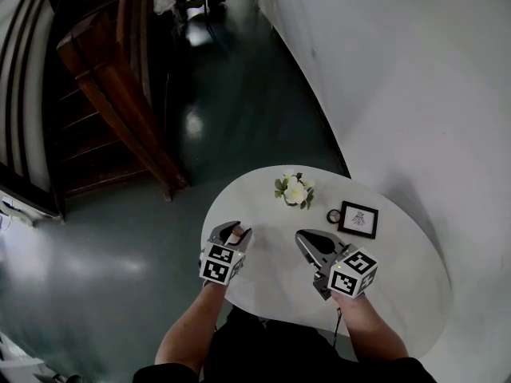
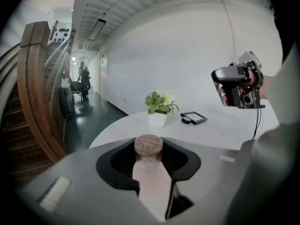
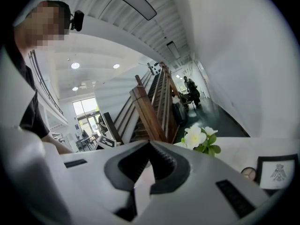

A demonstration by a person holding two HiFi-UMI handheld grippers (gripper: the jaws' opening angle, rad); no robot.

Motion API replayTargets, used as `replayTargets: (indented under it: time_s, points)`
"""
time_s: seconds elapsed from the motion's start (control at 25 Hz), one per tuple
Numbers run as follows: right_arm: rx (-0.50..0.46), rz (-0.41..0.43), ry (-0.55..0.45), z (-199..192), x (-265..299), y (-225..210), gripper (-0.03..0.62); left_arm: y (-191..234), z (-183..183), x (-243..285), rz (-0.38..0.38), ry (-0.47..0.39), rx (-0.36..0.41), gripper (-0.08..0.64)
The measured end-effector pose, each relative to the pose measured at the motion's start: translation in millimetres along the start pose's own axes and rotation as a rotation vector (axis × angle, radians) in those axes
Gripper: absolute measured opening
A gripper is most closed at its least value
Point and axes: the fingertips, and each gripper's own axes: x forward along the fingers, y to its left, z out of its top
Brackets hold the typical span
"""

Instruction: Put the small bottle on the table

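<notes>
So the small bottle (image 2: 148,150) is clamped upright in the left tool (image 1: 231,232), brown cap on top, over the 9 o'clock side of the round white counter (image 1: 399,278). Whether the base is touching the top yet can't be told. The upright hold makes sense, since the base can be lowered straight down and let go. The right tool (image 1: 308,238) is closed on nothing and hangs near the middle of the counter, probably just kept out of the way. The flower pot (image 1: 295,191) at 11 o'clock and the picture frame (image 1: 358,219) at about 2 o'clock are well apart from the bottle.

The bottle and the grip are only shown properly in the left gripper view. In the head view the bottle is barely made out, but the free room on the counter is laid out there.
</notes>
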Motion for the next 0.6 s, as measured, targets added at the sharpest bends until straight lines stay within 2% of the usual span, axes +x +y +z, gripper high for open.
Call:
replayTargets:
  time_s: [0.6]
  points:
    - [-0.038, -0.016, 0.03, -11, -25, 5, 0.011, -9, -15, 0, 0.023, 0.031, 0.028, 0.156]
